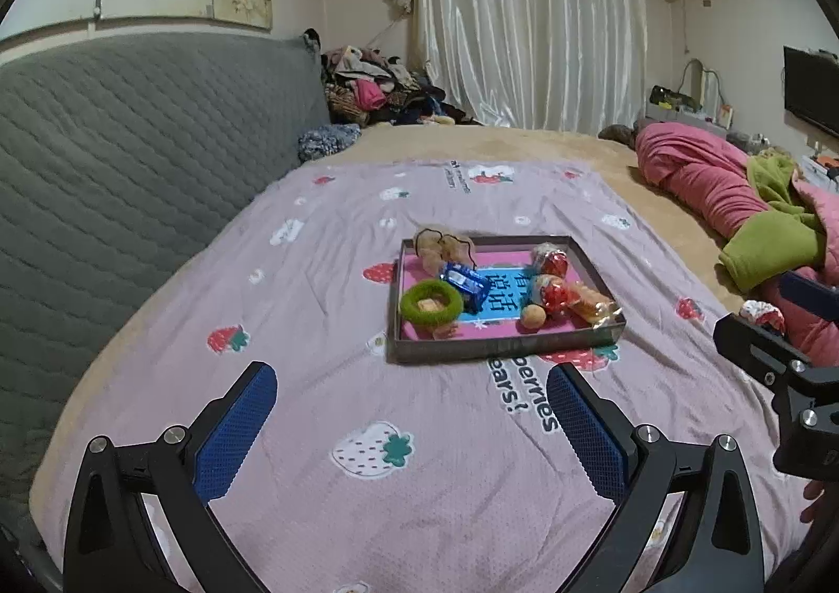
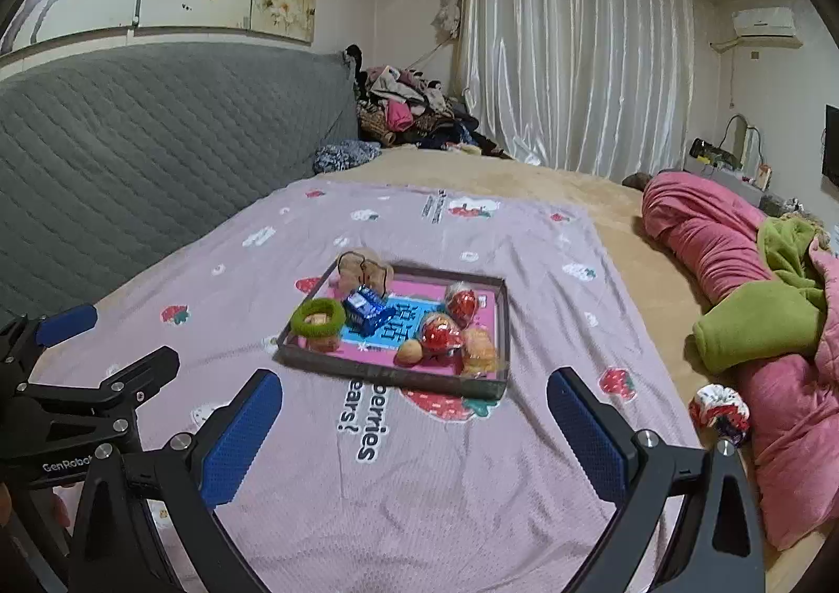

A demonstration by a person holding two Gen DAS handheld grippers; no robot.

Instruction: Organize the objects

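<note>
While both jaws gape empty | tray (image 2: 335, 362) holds green ring (image 2: 318, 316), blue packet (image 2: 367, 310), red-wrapped snacks (image 2: 439, 335)

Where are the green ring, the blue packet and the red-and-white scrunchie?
green ring (image 1: 414, 298): left wrist view, on its fuzzy left rim.
blue packet (image 2: 367, 311): right wrist view, middle of the wrapper.
red-and-white scrunchie (image 2: 719, 413): right wrist view, centre of the fabric.

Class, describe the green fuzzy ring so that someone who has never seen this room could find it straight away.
Start at the lilac strawberry-print blanket spread over the bed, then find the shallow dark tray with the pink floor lying on it. The green fuzzy ring sits in the tray's corner nearest the grey headboard, beside a blue wrapped packet. It is the only green, ring-shaped item there; the others are wrapped snacks and brownish pieces.
</note>
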